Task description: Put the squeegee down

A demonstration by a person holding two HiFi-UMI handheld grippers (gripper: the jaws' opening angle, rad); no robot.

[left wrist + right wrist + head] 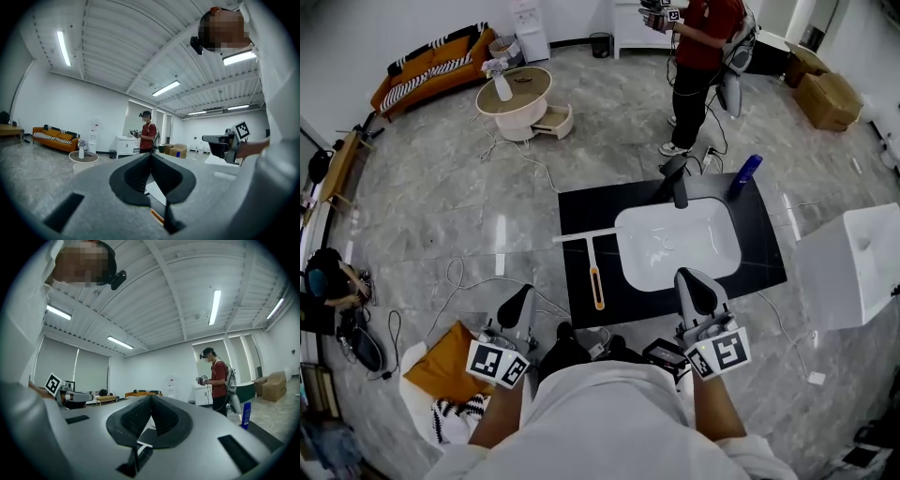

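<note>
The squeegee (596, 274) lies flat on the black countertop (581, 206), left of the white basin (675, 246). Its white blade points to the far side and its orange-striped handle points toward me. Neither gripper touches it. My left gripper (523, 298) hovers low over the floor, short of the counter's near-left corner, with its jaws shut and nothing in them. A bit of the orange handle (157, 215) shows under those jaws (151, 157). My right gripper (693, 281) is over the basin's near rim, shut and holding nothing (151, 400).
A dark faucet (675, 183) and a blue bottle (745, 175) stand at the counter's far edge. A white cabinet (853, 262) sits to the right. A person in a red shirt (698, 56) stands beyond the counter. An orange cloth (455, 361) and cables lie on the floor at left.
</note>
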